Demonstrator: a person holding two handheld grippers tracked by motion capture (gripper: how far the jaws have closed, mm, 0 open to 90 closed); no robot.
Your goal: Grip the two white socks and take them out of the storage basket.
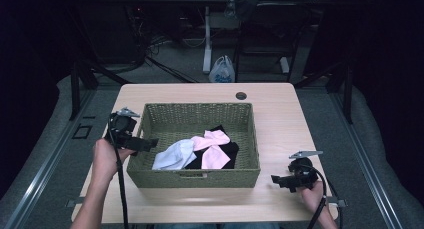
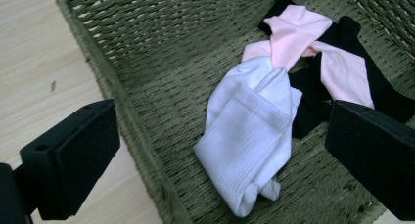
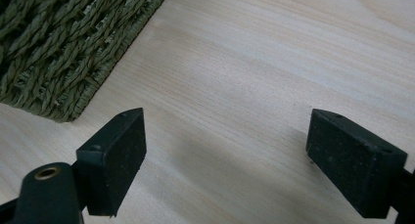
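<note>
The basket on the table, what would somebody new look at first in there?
Probably the socks in the green woven basket in the middle of the table: a white sock, a pink sock and a black sock in a loose heap. The left gripper sits open at the basket's left rim, aimed at them.

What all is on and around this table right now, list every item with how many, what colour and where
Woven olive-green rectangular basket: one, middle of the table.
White ribbed socks: a folded bundle, exact count unclear, in the basket, nearest the left gripper.
Pink socks: seemingly two, crossed, lying on the black fabric.
Black fabric: count unclear, under the pink socks.
Light wooden table: one, with a dark round hole near the far edge.
White plastic bag: one, on the floor beyond the table.
Left gripper: black, open, at the basket's left rim.
Right gripper: black, open, over bare table right of the basket.
</note>
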